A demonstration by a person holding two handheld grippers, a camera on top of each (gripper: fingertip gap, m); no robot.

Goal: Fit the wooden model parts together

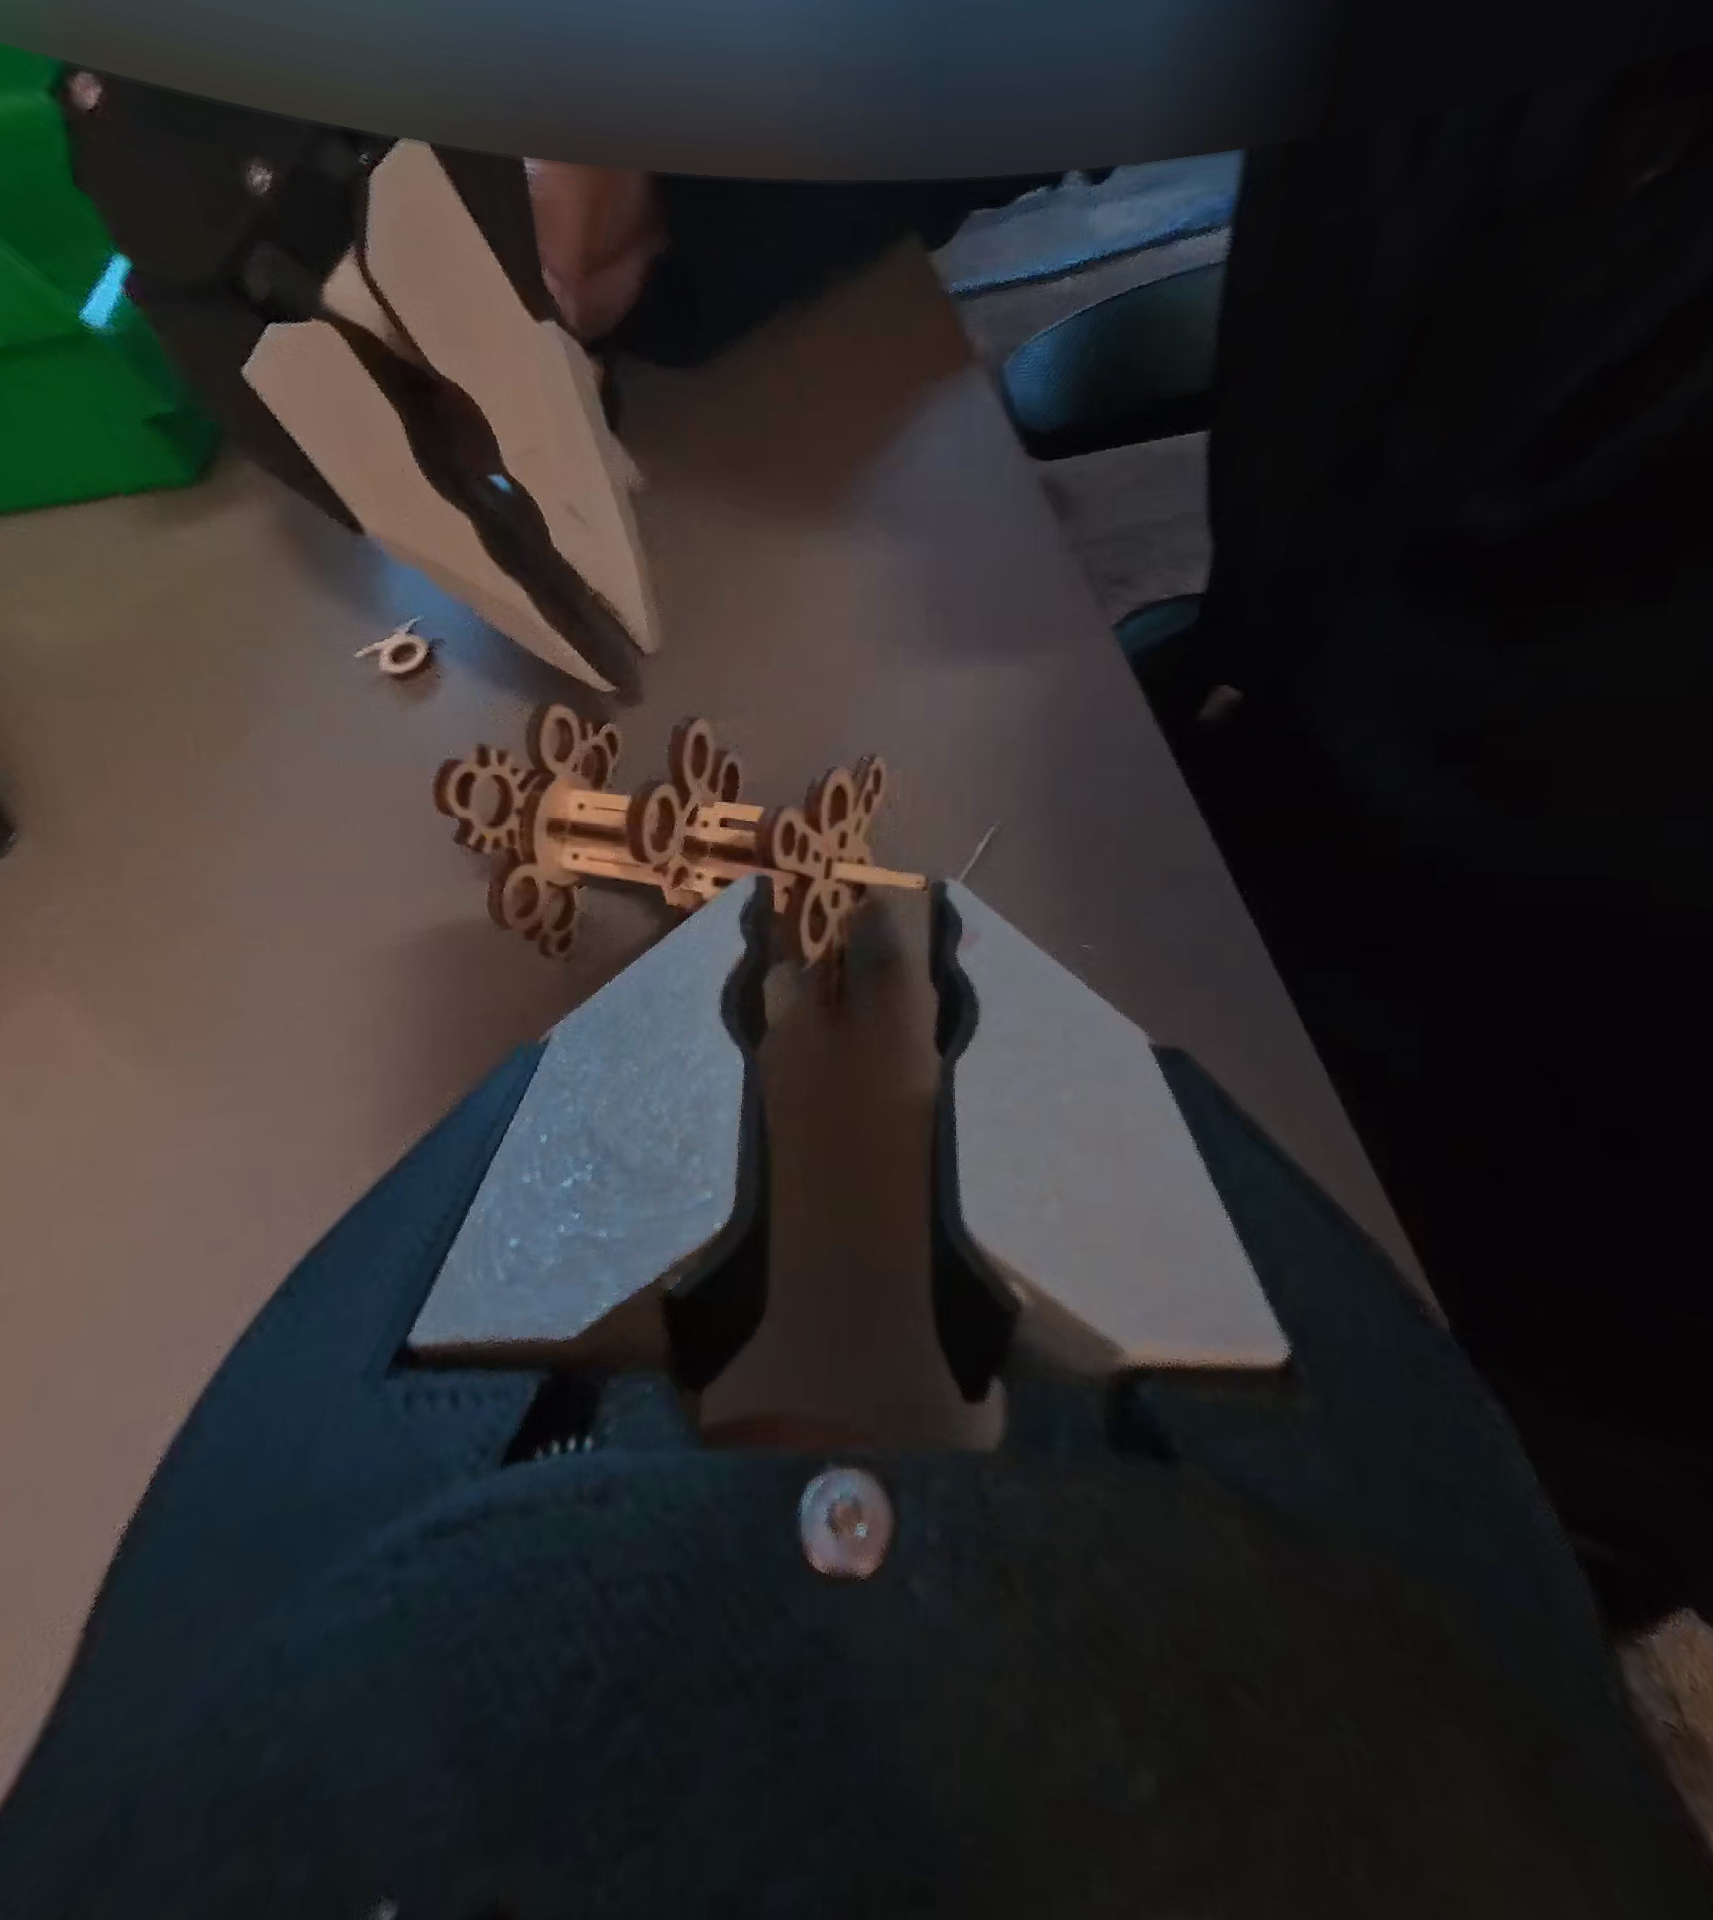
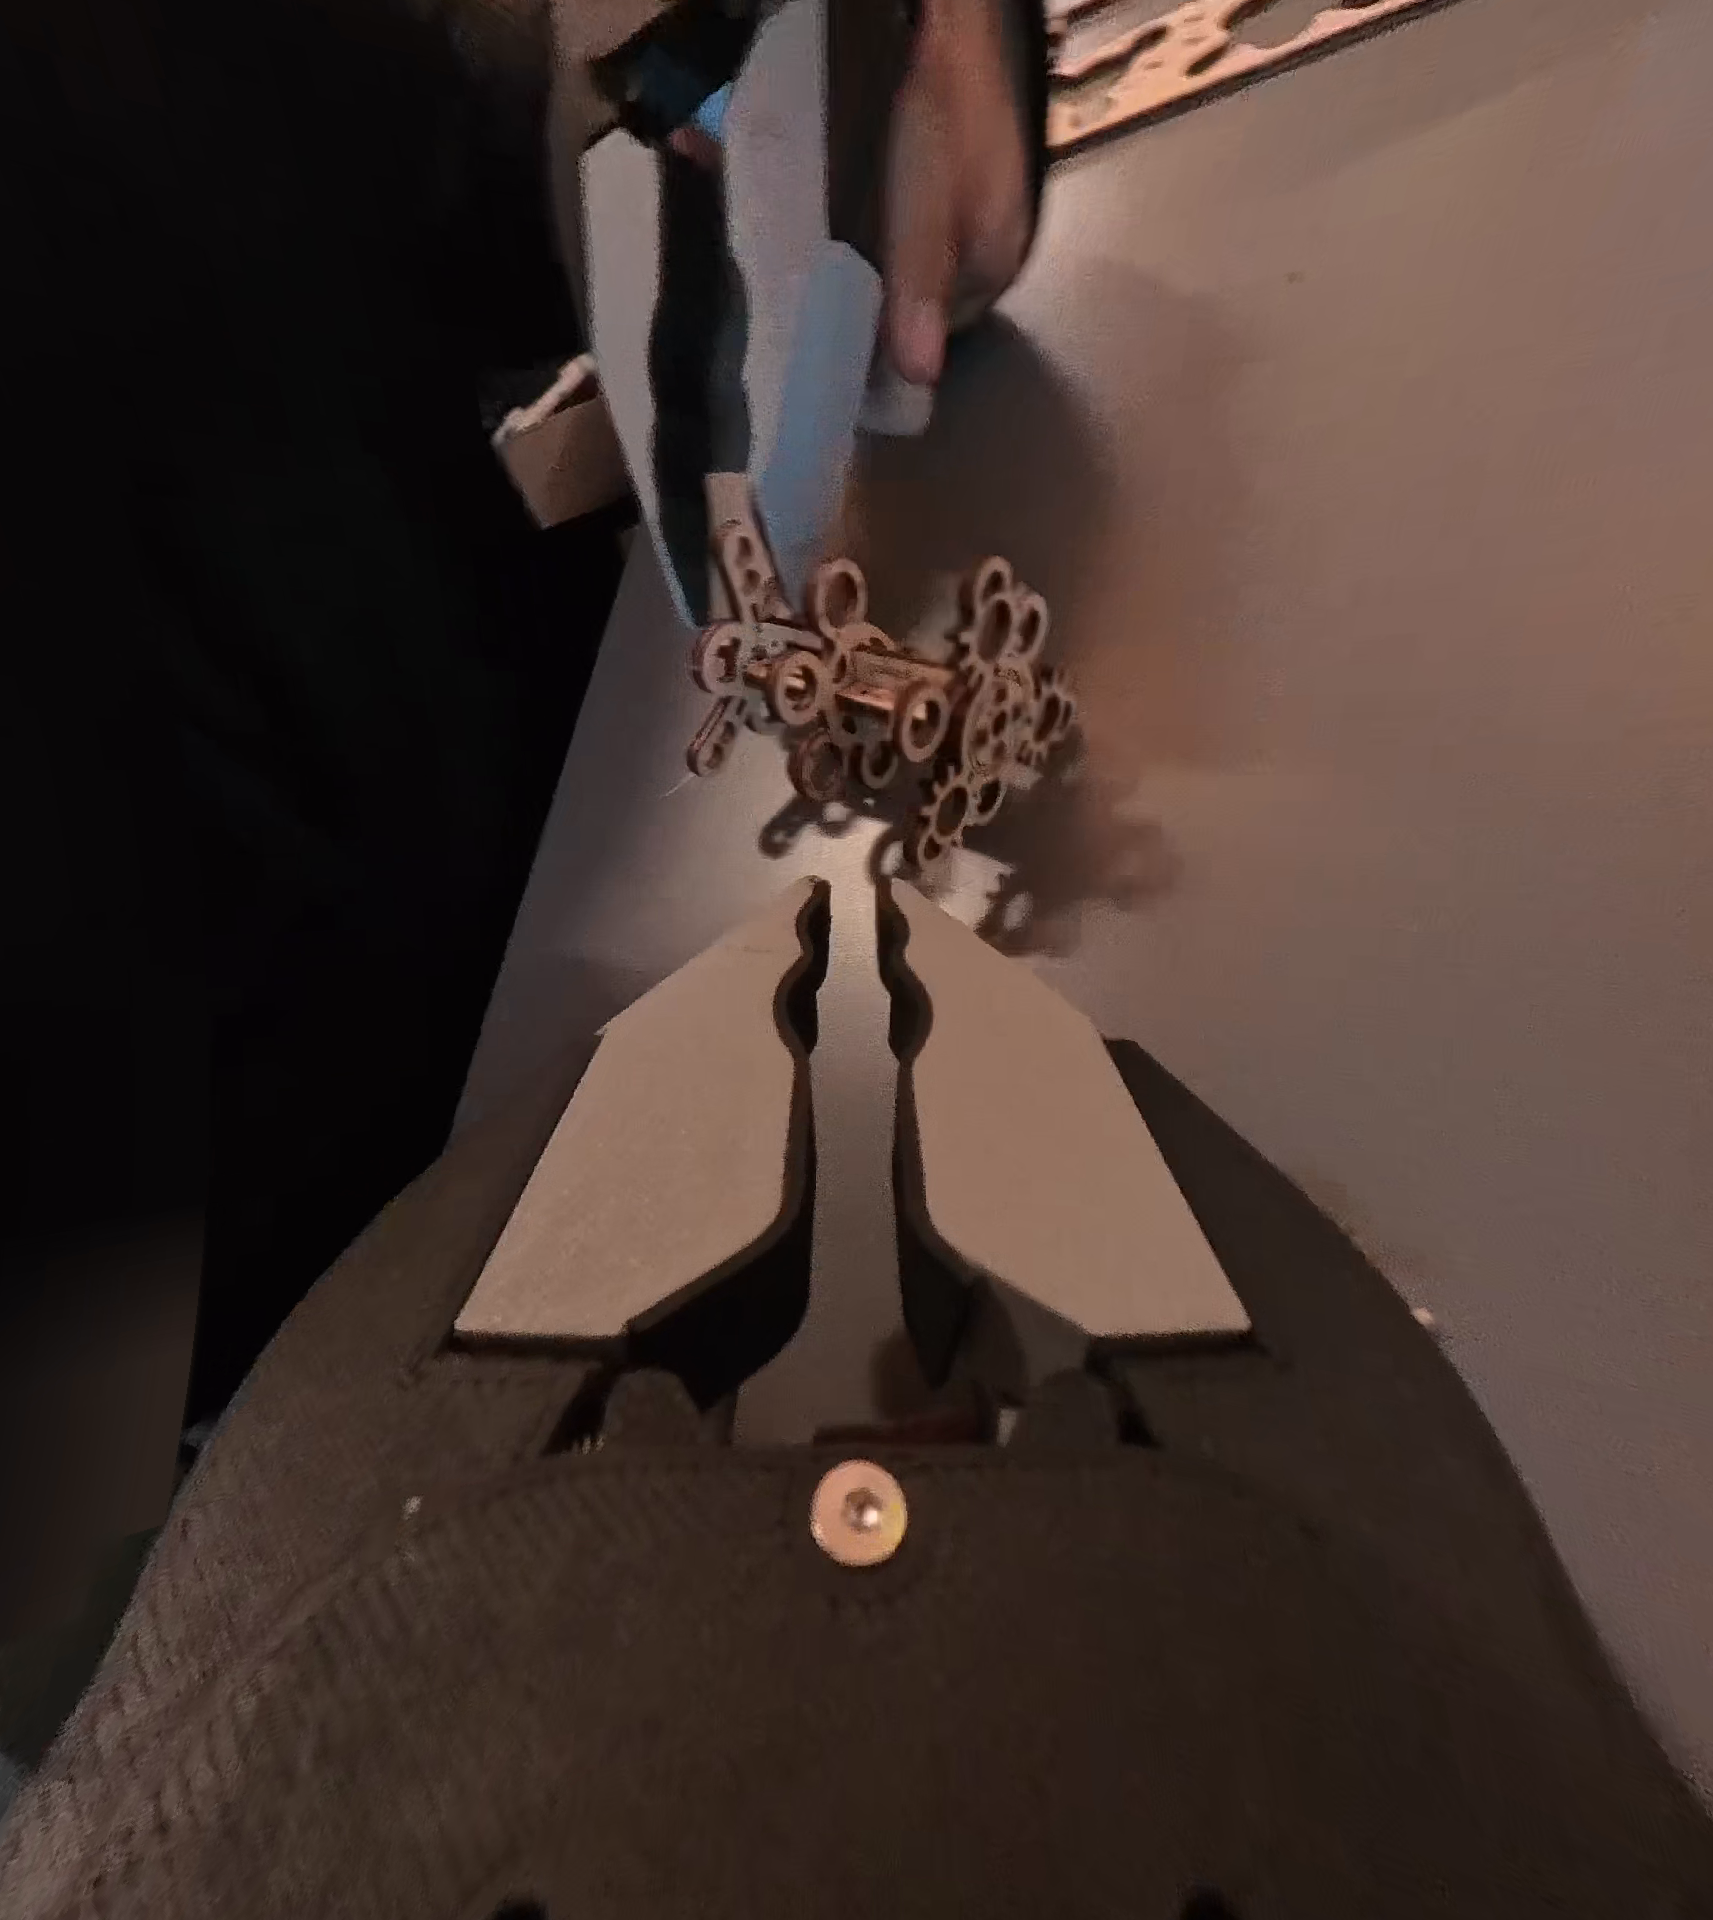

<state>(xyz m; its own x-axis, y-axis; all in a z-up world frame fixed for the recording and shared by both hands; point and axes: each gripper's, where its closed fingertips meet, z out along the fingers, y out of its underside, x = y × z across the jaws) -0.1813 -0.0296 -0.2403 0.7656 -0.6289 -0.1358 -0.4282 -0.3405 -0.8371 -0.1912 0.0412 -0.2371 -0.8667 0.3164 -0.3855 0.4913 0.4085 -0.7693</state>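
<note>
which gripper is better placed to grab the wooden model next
Left, probably: the left gripper is open with the wooden model's shaft end at its fingertips. The right gripper is narrowly open, short of it.

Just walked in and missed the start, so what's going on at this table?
A person is working a wooden model with hand-held tongs, one in each hand. The model, a shaft carrying flower-shaped discs, lies on the grey table. The left tongs are open at one end of it, the right tongs slightly open just short of it, gripping nothing. A small loose wooden piece lies nearby.
</note>
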